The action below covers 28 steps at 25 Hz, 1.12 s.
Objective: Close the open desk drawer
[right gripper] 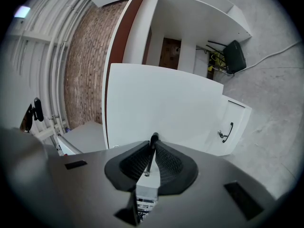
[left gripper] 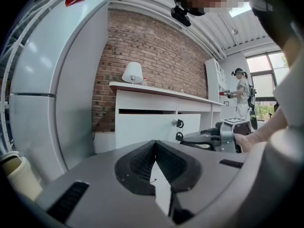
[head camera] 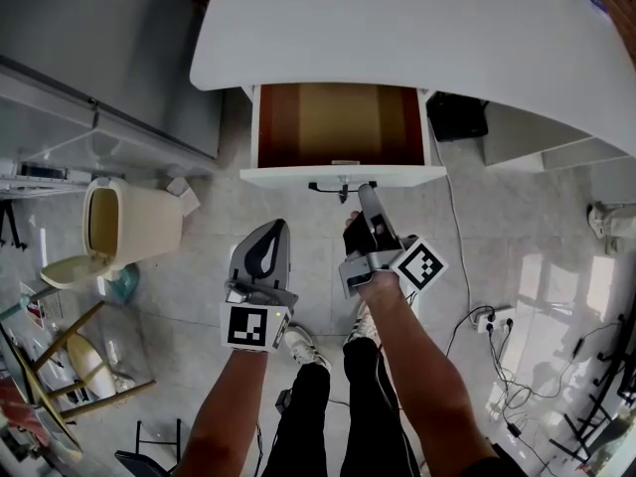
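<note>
your right gripper [head camera: 360, 193] has its jaws pinched narrow on the thin dark handle [right gripper: 153, 138] of the drawer [head camera: 338, 127]. the drawer stands pulled well out from under the white tabletop [head camera: 417, 28], its brown inside showing. gripping the handle at mid-front likely gives you a straight line to push the drawer in without skewing it. your left gripper [head camera: 270, 235] hangs beside it, jaws together on nothing, clear of the drawer's path.
</note>
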Motion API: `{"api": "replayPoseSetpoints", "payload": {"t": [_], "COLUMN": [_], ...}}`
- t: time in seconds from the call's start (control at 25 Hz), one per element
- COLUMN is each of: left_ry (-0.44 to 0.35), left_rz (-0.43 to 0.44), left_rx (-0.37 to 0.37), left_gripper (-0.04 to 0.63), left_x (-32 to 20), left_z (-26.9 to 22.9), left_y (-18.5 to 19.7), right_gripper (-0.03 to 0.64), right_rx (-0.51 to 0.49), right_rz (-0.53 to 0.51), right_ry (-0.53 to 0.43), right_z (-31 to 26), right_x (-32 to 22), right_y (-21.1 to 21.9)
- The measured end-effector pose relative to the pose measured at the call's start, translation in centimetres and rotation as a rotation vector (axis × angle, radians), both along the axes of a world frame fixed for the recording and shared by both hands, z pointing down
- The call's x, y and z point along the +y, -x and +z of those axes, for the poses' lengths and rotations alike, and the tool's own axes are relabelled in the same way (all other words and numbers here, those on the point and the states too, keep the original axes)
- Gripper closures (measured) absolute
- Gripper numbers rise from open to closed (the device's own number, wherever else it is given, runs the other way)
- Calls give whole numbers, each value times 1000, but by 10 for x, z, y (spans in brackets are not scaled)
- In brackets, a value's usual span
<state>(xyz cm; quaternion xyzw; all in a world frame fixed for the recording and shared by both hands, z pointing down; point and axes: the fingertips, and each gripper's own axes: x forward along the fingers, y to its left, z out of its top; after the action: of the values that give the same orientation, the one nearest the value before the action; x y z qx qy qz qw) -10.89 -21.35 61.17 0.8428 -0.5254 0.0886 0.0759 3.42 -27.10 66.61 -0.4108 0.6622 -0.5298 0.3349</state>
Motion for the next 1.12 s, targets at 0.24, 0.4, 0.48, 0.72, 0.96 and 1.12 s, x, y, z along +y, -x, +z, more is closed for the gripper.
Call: {"api": "replayPoseSetpoints", "payload": {"t": [0.24,0.4,0.48,0.72,0.96,1.12], "left_ry": [-5,13,-2,20,18,10], "left_rz": [6,-1,3,-14,-24,-38], "left_rx": [-17,-3,-20,-1,-14,-16], "left_gripper": [592,592,591,592,591,591], "left_x": [-12,-18,-21,-30,-42,-50], "left_z": [2,2,2,0,-3,-5], "left_y": [-5,-10,-11,-13,-18,-19], "right_gripper": [563,563,563,563,563,563], "right_rx": [-13,-4,2,-3,-15,-2], "right_rz": [-12,-20,-23,-24,-32,-38], "right_ry": [2,10,7,15,5,15], "right_z": [0,3,3,3,1,2], "right_x": [-27,-38,-45,-67,-89,-104], "right_y": [7,5,5,4,3,3]}}
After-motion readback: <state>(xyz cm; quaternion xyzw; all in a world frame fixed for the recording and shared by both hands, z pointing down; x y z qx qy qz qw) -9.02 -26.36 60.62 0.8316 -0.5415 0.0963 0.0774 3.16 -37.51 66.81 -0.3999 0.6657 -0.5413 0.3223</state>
